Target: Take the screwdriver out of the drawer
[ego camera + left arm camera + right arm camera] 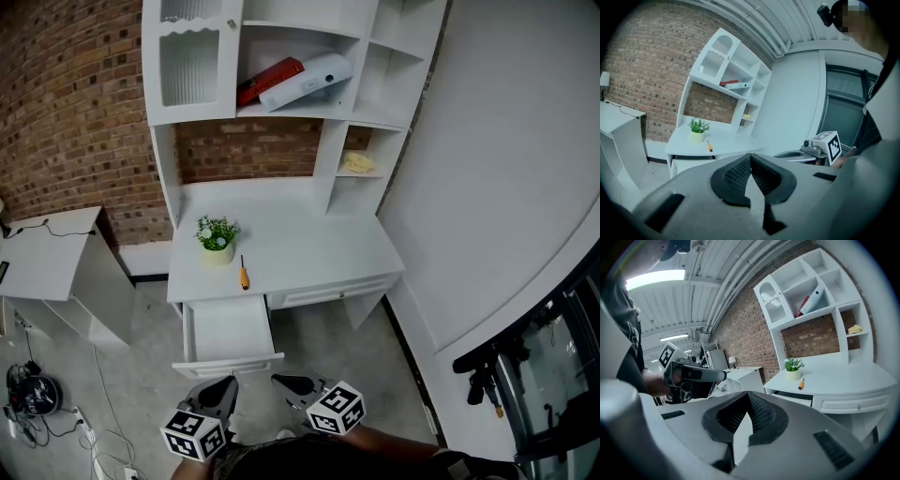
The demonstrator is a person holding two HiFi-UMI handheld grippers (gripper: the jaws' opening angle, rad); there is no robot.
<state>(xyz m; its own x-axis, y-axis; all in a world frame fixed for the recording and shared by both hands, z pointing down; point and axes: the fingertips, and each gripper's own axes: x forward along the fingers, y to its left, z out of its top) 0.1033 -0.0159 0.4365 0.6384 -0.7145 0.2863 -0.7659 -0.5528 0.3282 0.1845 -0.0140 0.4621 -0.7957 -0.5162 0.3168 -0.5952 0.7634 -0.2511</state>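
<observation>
Room w/ red brick wall (75,112) and grey concrete floor (141,375). Nearest, low in head view: left gripper (221,384) and right gripper (285,382), side by side, well short of the furniture. Both have jaws closed tip to tip, nothing between them. Just ahead, the left-hand white drawer (225,330) of a white desk (309,248) stands pulled out. Orange-handled screwdriver (244,274) lies on the desktop above the drawer, near front edge, not in it. Just behind it, small green plant in a pale pot (217,239). Further back, white hutch shelf w/ red folder (270,81) and white binder (307,80) leaning together.
</observation>
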